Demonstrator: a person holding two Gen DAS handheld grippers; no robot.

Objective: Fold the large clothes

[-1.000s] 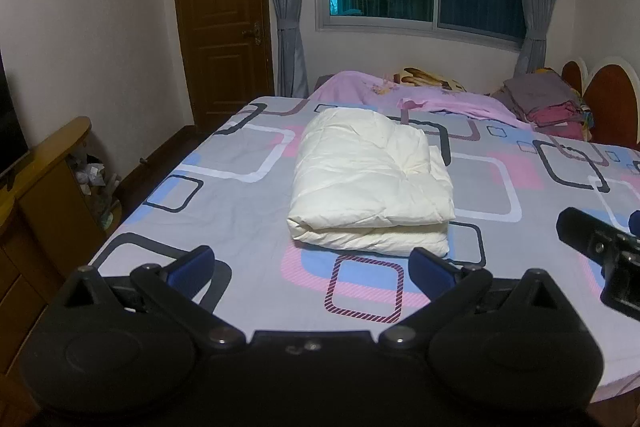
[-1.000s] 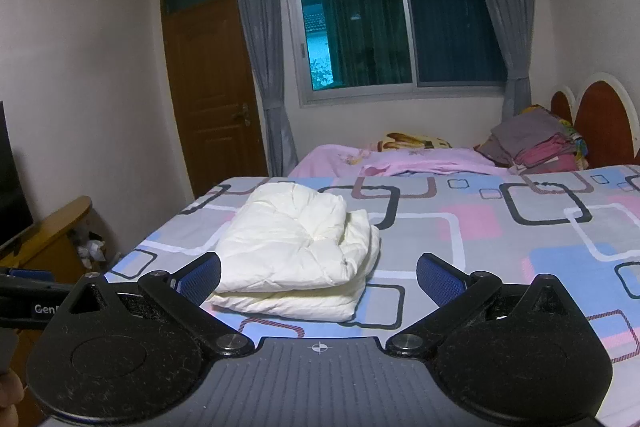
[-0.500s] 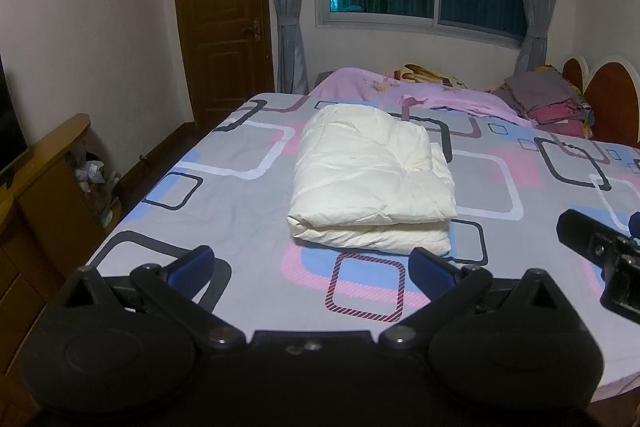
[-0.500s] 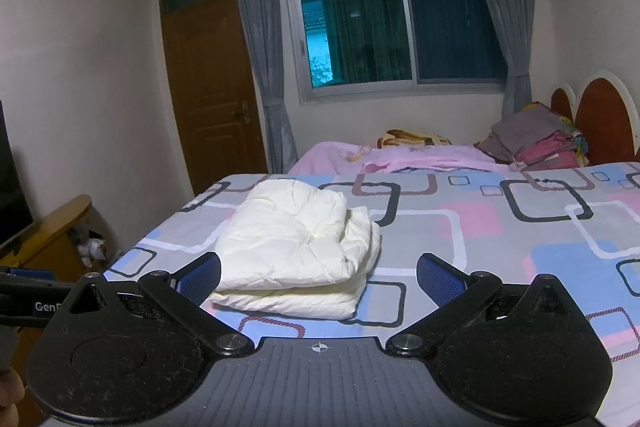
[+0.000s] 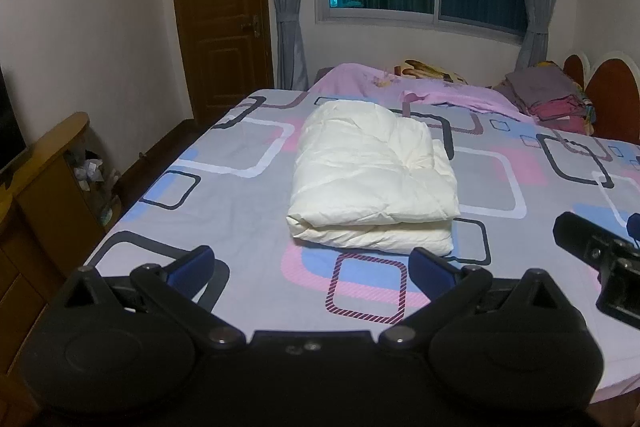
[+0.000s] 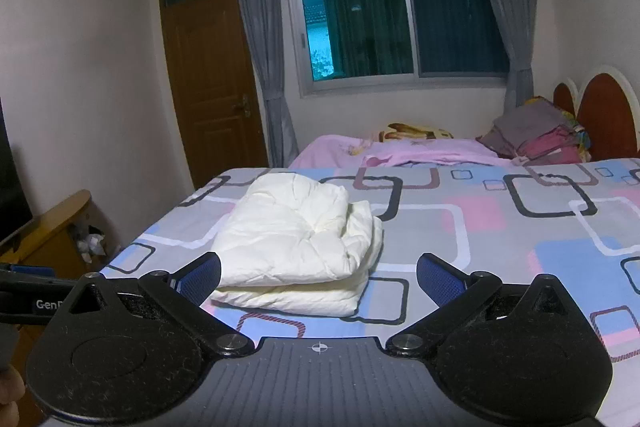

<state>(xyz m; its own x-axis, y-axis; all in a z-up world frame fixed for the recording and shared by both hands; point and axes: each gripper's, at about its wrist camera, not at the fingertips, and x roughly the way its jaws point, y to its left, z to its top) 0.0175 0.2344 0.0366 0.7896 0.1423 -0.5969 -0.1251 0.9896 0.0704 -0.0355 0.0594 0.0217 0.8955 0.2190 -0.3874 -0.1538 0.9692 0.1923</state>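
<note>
Left wrist view: one folded cream garment [image 5: 372, 183]; left gripper [image 5: 312, 263] and right gripper [image 6: 318, 277] both gape wide.

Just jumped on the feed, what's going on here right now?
A person holds a tool in each hand at the foot of a bed. The cream garment lies folded into a thick bundle on the patterned sheet. The left tool and the right tool are both open, empty, and short of the bundle, touching nothing. A stack of other folded clothes sits by the headboard.
</note>
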